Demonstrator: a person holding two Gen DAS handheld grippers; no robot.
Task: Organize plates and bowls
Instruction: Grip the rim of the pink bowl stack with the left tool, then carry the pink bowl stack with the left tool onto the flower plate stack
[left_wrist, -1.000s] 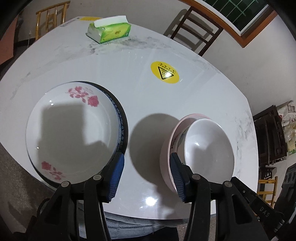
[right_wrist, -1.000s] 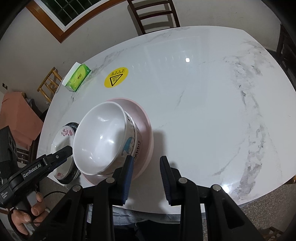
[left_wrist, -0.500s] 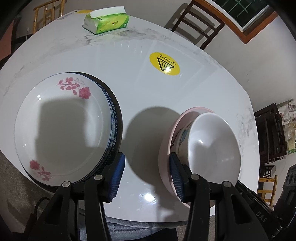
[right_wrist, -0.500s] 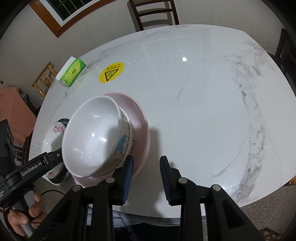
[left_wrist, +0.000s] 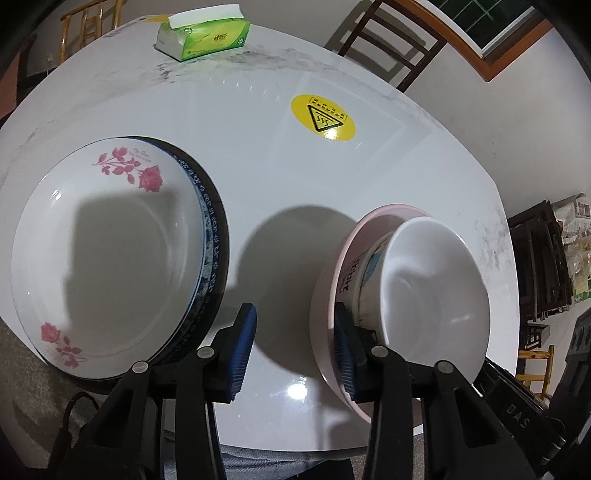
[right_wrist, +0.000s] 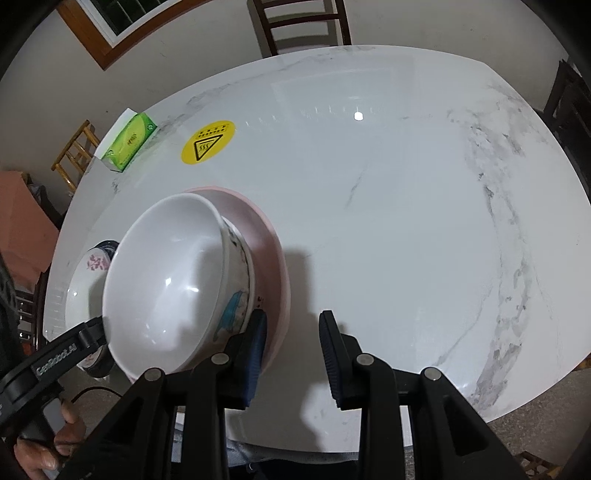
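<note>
– What sort of place is this?

– A home dining room, plainly. A round white marble-look tabletop (right_wrist: 388, 206) fills both views, with a dark wooden dining chair (right_wrist: 301, 24) drawn up at its far side and a yellow bamboo chair (right_wrist: 75, 155) off by the wall.

– Anything domestic on it?

– A green tissue pack (left_wrist: 203, 33), a yellow hot-surface sticker (left_wrist: 323, 118), a rose-patterned plate (left_wrist: 107, 254) stacked on a blue-rimmed one, and a white bowl (right_wrist: 173, 280) sitting in a pink bowl (right_wrist: 271, 258).

– And the room itself?

– Plain pale walls, a wood-framed window (right_wrist: 110, 26), and dark furniture (left_wrist: 539, 254) with bags piled beside it.
</note>
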